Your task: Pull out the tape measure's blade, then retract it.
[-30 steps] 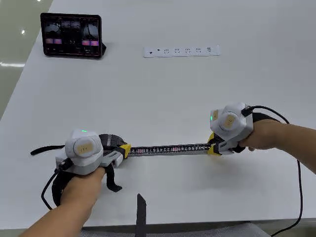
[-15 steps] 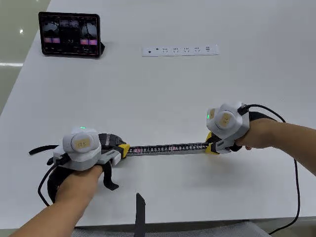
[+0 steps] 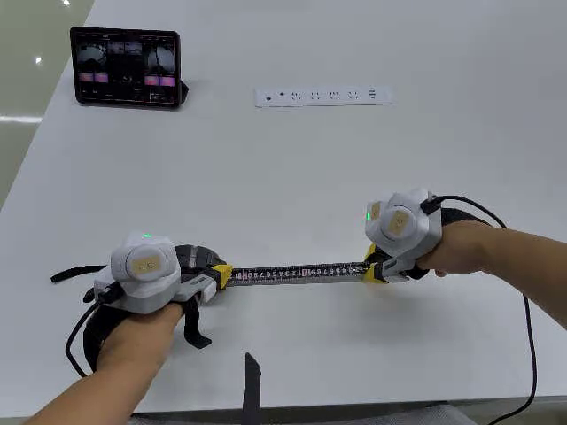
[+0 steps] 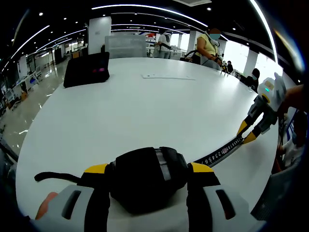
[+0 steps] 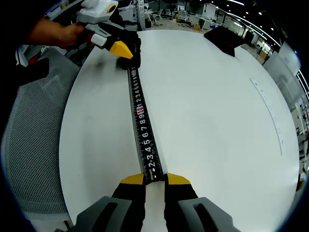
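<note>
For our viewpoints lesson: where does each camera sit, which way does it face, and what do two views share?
Head view: head-mounted, facing down at the white table; forearms, left gripper, right gripper show.
Left gripper view: rides that gripper, facing across the table over the clamped black round tape measure case; own jaws show.
Right gripper view: rides that gripper, facing along the pinched black numbered blade; own jaws show.
Shared: all three show the blade.
</note>
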Demonstrator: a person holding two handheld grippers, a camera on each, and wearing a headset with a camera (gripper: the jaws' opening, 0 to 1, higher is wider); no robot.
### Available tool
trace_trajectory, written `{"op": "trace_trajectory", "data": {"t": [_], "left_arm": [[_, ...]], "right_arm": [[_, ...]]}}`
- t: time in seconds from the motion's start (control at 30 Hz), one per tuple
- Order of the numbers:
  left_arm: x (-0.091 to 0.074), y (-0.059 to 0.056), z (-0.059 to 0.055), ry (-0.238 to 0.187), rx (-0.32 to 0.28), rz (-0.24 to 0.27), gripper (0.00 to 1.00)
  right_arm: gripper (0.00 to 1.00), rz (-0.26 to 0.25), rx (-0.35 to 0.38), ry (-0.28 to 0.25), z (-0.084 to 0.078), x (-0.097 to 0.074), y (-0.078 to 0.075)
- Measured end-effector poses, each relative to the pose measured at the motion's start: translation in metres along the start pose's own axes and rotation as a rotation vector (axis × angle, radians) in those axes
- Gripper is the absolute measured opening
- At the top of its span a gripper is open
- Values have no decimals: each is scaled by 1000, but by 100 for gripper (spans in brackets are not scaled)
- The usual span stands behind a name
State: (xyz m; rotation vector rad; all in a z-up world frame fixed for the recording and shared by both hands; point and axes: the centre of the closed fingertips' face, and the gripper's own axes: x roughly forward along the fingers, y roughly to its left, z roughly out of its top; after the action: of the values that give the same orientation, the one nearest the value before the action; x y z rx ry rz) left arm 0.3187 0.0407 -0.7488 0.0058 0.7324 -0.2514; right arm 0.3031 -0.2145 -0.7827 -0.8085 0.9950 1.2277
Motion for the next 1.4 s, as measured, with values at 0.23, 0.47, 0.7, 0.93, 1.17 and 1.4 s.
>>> {"op": "trace_trajectory", "data": {"t": [0.23,0.47,0.7,0.93,1.17,1.4], "left_arm": [[1,0,0,1,-2,1,60],[1,1,1,0,-2,0,60],[1,1,1,-1,-2,1,61],[1,1,0,2,0,1,60],[1,0,1,1,-3,2,60],[0,0,1,-1,-3,2,60]], "right_arm": [[11,-9,-5,16,3,1,0],[11,-12,-21,28,5,2,1],[11,-9,-19,38,6,3,1],[10,-3,-36,26,8,3,2],[10,-7,-18,26,12,5,3],[10,4,-18,14,17,7,6]]}}
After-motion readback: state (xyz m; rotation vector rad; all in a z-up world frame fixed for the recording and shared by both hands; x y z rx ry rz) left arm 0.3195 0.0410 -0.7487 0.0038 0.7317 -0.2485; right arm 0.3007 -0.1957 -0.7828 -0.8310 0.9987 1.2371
